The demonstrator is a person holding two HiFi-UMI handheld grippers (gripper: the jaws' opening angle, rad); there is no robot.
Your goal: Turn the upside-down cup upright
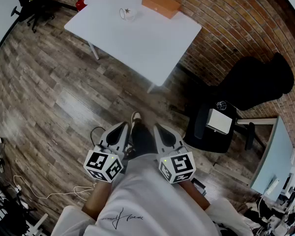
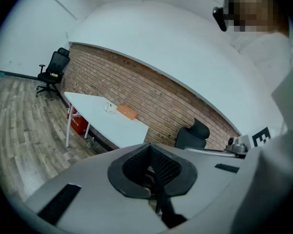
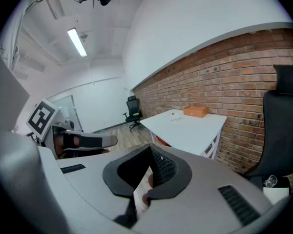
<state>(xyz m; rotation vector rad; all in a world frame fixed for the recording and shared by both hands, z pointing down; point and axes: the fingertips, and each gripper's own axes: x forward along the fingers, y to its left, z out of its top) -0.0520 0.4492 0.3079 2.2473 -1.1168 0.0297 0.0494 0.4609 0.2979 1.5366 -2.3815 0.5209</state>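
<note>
Bright, even indoor light; a ceiling strip lamp (image 3: 77, 42) glows in the right gripper view. The floor (image 1: 64, 102) carries a pale sheen and the white desk (image 1: 137, 38) looks nearly washed out. Strong fisheye bends the brick wall (image 2: 151, 96). Both gripper views blacken at the corners.

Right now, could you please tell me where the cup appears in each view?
Head view: cup top centre-left, on the white table.
Left gripper view: cup left of centre, small.
Right gripper view: cup right of centre, small.
Shared landmark: orange box beside it.
</note>
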